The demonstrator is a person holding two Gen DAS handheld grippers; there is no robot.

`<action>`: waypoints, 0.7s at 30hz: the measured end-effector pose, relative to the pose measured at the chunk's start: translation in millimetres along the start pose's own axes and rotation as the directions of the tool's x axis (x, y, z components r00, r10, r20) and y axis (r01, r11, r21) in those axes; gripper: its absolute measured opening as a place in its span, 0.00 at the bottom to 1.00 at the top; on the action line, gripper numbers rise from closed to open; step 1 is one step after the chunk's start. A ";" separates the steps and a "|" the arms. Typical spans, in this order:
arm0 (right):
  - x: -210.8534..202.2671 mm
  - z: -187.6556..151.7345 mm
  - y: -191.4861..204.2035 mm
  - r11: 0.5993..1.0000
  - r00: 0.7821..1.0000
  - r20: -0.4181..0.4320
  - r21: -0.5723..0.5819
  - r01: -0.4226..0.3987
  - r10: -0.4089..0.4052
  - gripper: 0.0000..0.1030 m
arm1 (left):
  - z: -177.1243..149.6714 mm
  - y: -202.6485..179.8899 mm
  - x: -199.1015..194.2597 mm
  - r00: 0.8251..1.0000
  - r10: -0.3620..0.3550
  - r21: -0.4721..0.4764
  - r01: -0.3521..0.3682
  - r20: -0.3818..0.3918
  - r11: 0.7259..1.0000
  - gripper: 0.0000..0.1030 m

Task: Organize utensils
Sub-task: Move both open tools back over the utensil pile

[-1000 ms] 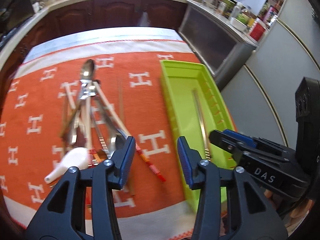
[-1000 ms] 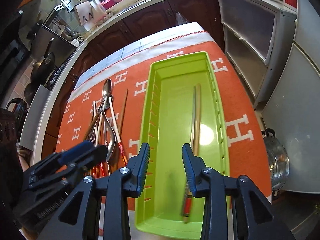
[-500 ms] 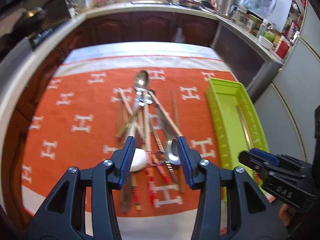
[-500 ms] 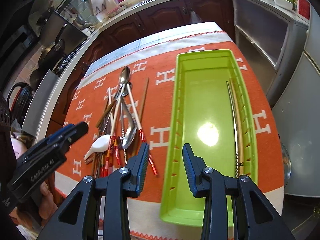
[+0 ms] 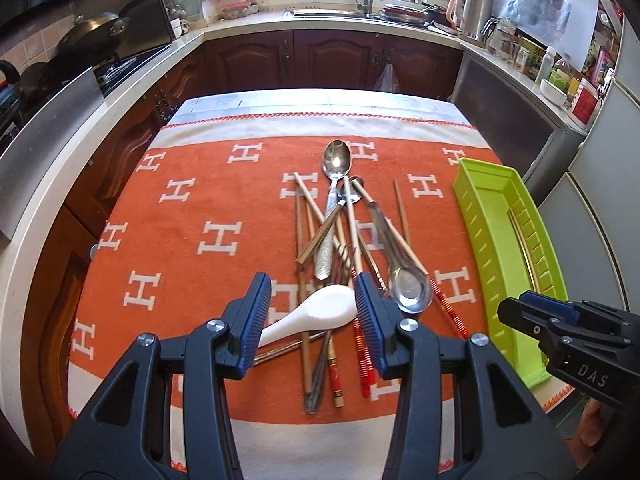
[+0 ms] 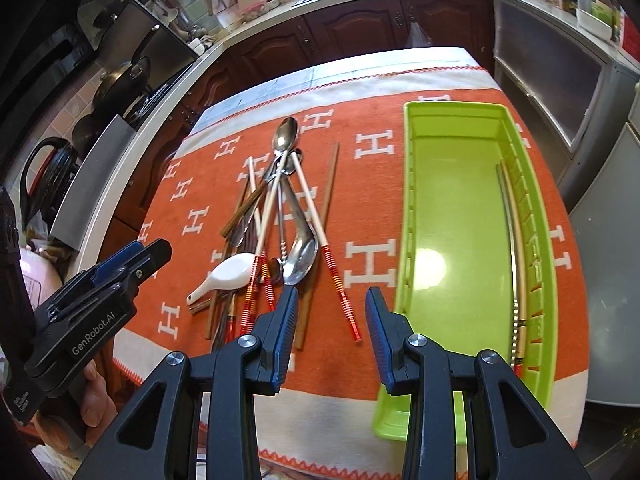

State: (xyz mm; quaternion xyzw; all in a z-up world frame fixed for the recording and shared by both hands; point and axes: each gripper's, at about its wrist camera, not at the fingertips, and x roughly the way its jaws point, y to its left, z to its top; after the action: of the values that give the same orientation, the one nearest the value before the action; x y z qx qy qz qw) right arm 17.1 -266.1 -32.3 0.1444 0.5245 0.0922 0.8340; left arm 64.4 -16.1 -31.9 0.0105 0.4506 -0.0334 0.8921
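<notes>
While both grippers hung over the near edge of the desk, neither one held anything. The left gripper (image 5: 312, 316) stood at the bottom centre of its frame with the jaws partly open and empty; behind the gap lay the white ceramic spoon (image 5: 316, 314), but the jaws were not pressing on it. The right gripper (image 6: 331, 330) was at the bottom centre of its own frame, jaws also partly open, with only the orange cloth (image 6: 360, 236) seen between them. The pile of utensils (image 5: 344, 248), made of metal spoons and chopsticks crossing each other, lay in the middle of the left wrist frame on the cloth. The green tray (image 6: 460, 216) lay at the right of the pile, apart from it, and a pair of chopsticks (image 6: 514, 264) rested along its right wall.
</notes>
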 end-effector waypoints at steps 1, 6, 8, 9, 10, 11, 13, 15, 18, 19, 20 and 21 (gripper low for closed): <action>1.5 1.0 1.0 1.000 1.000 -0.002 -0.005 0.000 0.000 0.34 | -0.9 1.8 0.8 1.000 0.002 -0.002 -0.002 -0.003 1.000 0.39; 8.7 3.5 10.9 1.000 1.000 -0.016 -0.026 -0.005 0.004 0.34 | -4.6 15.2 7.3 1.000 0.010 -0.025 -0.011 -0.020 1.000 0.39; 12.3 4.8 12.3 1.000 1.000 -0.021 -0.029 -0.006 0.005 0.34 | -5.6 20.4 10.2 1.000 0.012 -0.031 -0.013 -0.025 0.999 0.39; 14.3 5.8 14.0 0.999 1.000 -0.026 -0.032 -0.005 0.005 0.34 | -6.2 23.5 11.1 1.000 0.011 -0.033 -0.012 -0.027 0.999 0.39; 16.3 6.2 14.7 0.999 1.000 -0.028 -0.033 -0.004 0.003 0.34 | -6.5 25.1 11.8 1.000 0.011 -0.034 -0.012 -0.028 0.999 0.39; 18.8 7.6 16.4 0.999 0.999 -0.034 -0.036 -0.002 0.001 0.34 | -7.6 28.2 13.1 1.000 0.007 -0.035 -0.008 -0.029 0.999 0.39; 23.0 9.7 19.7 0.999 0.999 -0.040 -0.039 -0.003 0.001 0.34 | -8.5 31.9 14.8 1.000 -0.001 -0.033 0.000 -0.029 0.999 0.39; 27.2 12.2 23.2 0.999 0.999 -0.044 -0.043 -0.007 0.005 0.34 | -9.5 35.5 17.1 0.999 -0.019 -0.032 0.018 -0.033 0.999 0.39; 33.2 15.5 29.5 0.998 0.999 -0.047 -0.056 -0.014 0.012 0.34 | -10.8 40.9 22.3 0.998 -0.036 -0.039 0.034 -0.048 0.999 0.39; 35.2 16.3 31.5 0.998 0.999 -0.047 -0.063 -0.017 0.014 0.34 | -10.8 43.1 24.4 0.998 -0.043 -0.045 0.041 -0.055 0.998 0.39; 37.4 17.5 33.4 0.997 0.999 -0.049 -0.069 -0.020 0.017 0.34 | -10.6 46.1 27.1 0.997 -0.053 -0.053 0.050 -0.062 0.997 0.39; 39.4 18.0 36.0 0.997 0.999 -0.050 -0.073 -0.022 0.018 0.34 | -10.3 49.2 29.2 0.996 -0.061 -0.059 0.057 -0.067 0.997 0.39</action>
State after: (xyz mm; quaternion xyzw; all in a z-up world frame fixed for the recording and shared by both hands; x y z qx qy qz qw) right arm 50.3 -222.8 -46.2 0.1163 0.5398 0.1236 0.8245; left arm 76.9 32.0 -62.0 -0.0274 0.4818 -0.0466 0.8746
